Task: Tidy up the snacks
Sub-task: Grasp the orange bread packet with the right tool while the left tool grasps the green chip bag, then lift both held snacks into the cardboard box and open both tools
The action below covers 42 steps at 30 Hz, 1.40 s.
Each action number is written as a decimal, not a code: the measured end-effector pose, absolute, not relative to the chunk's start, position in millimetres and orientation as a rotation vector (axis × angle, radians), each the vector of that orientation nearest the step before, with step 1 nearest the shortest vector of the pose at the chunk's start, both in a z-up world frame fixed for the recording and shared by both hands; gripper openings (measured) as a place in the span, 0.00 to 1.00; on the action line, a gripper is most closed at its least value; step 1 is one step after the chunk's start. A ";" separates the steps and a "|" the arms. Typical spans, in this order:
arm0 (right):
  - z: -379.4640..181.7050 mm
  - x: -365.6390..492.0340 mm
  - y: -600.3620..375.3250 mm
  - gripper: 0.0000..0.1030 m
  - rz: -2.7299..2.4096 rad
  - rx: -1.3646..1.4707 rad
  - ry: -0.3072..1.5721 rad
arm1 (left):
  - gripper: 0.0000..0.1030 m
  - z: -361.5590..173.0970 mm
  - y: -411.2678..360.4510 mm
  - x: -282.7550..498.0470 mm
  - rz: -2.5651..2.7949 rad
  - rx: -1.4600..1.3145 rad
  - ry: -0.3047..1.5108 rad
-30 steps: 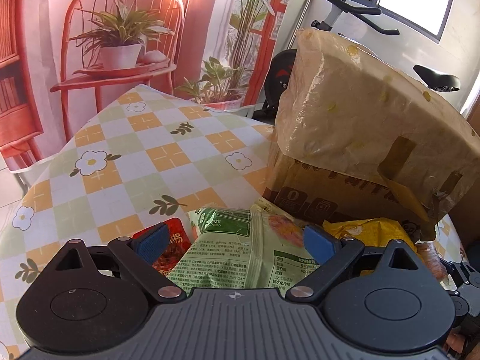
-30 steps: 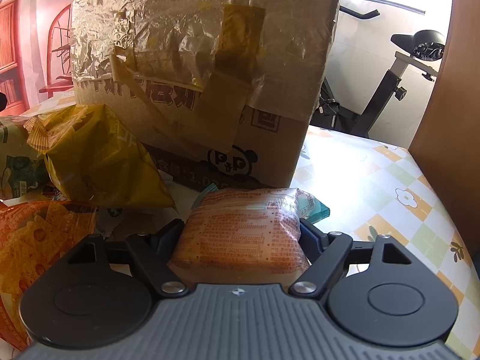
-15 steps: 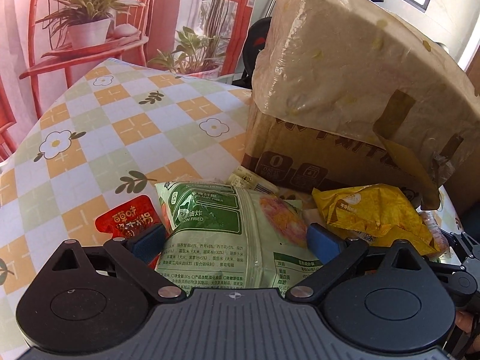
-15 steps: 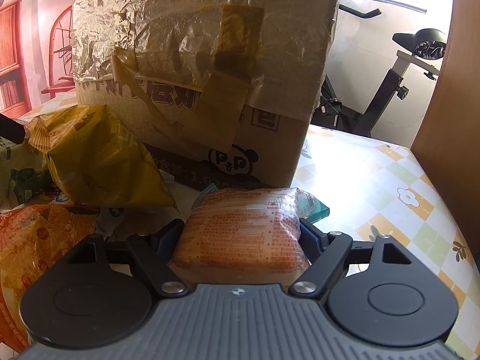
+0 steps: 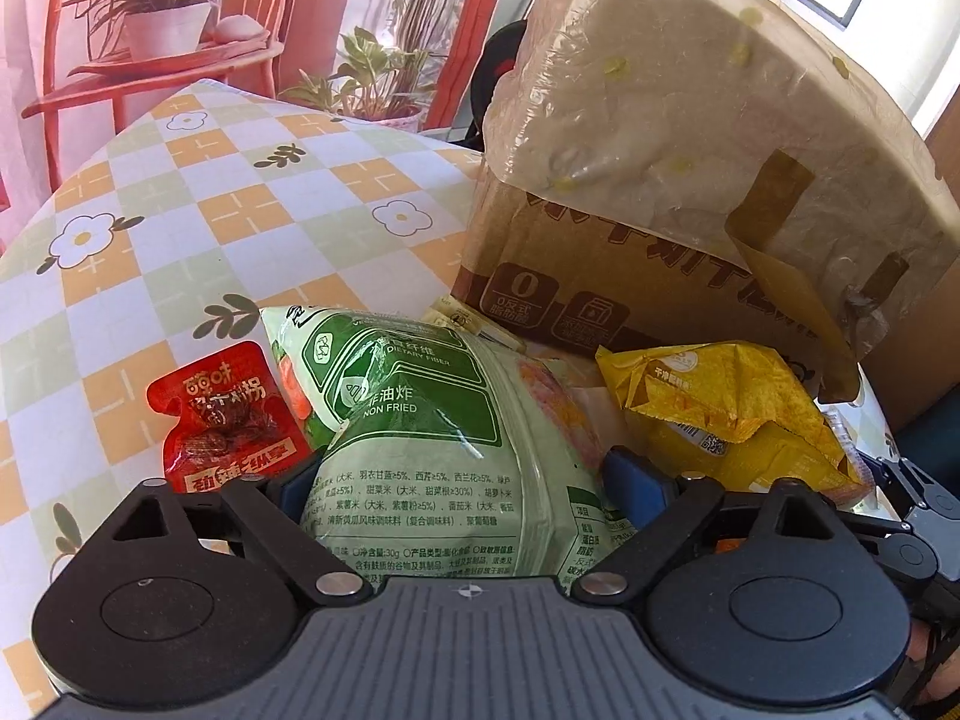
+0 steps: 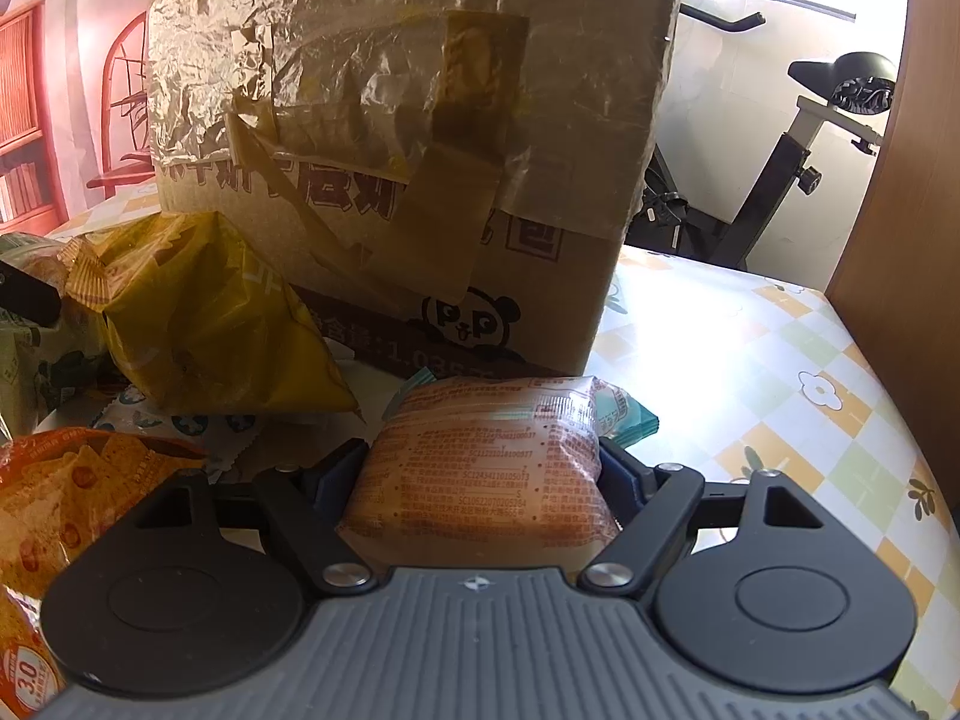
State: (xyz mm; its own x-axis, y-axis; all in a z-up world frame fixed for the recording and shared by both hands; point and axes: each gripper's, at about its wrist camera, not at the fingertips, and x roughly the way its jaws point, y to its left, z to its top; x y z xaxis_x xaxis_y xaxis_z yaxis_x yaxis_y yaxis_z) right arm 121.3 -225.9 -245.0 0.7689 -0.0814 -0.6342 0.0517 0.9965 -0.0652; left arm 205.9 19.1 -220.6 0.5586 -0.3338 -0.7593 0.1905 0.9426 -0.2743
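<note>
In the left wrist view my left gripper [image 5: 462, 477] has its blue pads on both sides of a green snack bag [image 5: 432, 426] that lies in front of the cardboard box [image 5: 690, 180]. A red sauce packet [image 5: 225, 420] lies to its left, a yellow bag [image 5: 726, 414] to its right. In the right wrist view my right gripper [image 6: 480, 474] is shut on an orange snack pack [image 6: 486, 468] just in front of the box [image 6: 420, 150]. A yellow bag [image 6: 198, 312] and an orange chip bag [image 6: 66, 498] lie to the left.
The table carries a checked flower cloth [image 5: 180, 210], bare at the left of the left wrist view and right of the box in the right wrist view [image 6: 780, 372]. A teal packet [image 6: 630, 414] lies behind the orange pack. An exercise bike [image 6: 810, 150] stands beyond the table.
My left gripper has moved forward and down over the green bag, which now fills the space between the pads. My right gripper has held still with the orange pack.
</note>
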 end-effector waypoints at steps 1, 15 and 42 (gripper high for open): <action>-244.3 120.4 -226.2 0.78 -0.065 -0.042 0.688 | 0.77 -217.1 20.6 203.8 -0.292 -0.167 0.922; -219.7 102.5 -231.0 0.76 -0.059 0.015 0.601 | 0.68 -143.4 25.7 153.2 -0.174 -0.065 0.663; -113.5 56.8 -248.8 0.75 -0.080 0.051 0.284 | 0.68 -42.0 1.8 148.7 -0.209 -0.021 0.360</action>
